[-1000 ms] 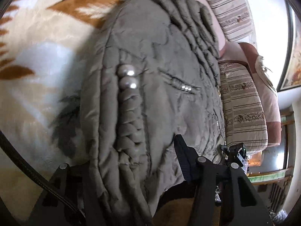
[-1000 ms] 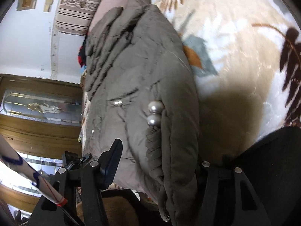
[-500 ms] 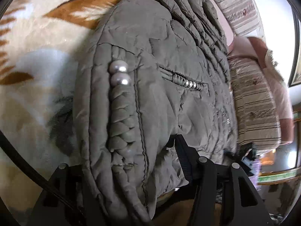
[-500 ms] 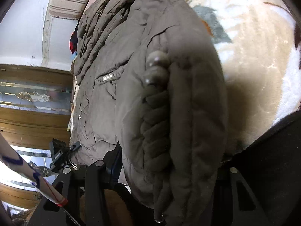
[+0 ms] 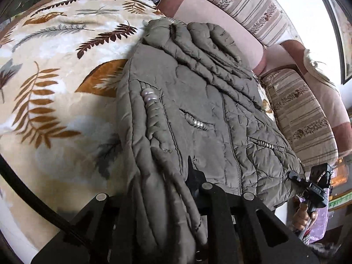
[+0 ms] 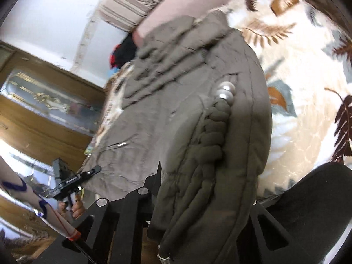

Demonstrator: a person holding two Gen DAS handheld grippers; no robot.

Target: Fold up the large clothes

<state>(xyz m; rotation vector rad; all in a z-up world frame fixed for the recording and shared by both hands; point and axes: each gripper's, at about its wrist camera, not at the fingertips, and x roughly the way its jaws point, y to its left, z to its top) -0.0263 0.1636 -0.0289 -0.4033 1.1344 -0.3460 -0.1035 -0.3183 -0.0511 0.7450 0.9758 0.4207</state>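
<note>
A cream plush blanket (image 5: 55,70) printed with brown, rust and grey leaves covers a sofa with pink and striped cushions (image 5: 303,118). On the blanket lies an olive-grey quilted puffer jacket (image 5: 209,101), front up, its zip running down the middle. Two pearl-like beads (image 5: 149,95) sit at the top of a braided trim on the jacket's edge. A small row of pearls marks a pocket slit (image 5: 198,123). The left gripper (image 5: 158,195) is clamped on a thick bunch of jacket fabric at the near edge, the cloth filling the gap between its black fingers. The right gripper (image 6: 204,200) likewise pinches a thick gathered fold of the jacket's braided edge. Wooden panelling (image 6: 39,132) shows beyond in the right wrist view.
</note>
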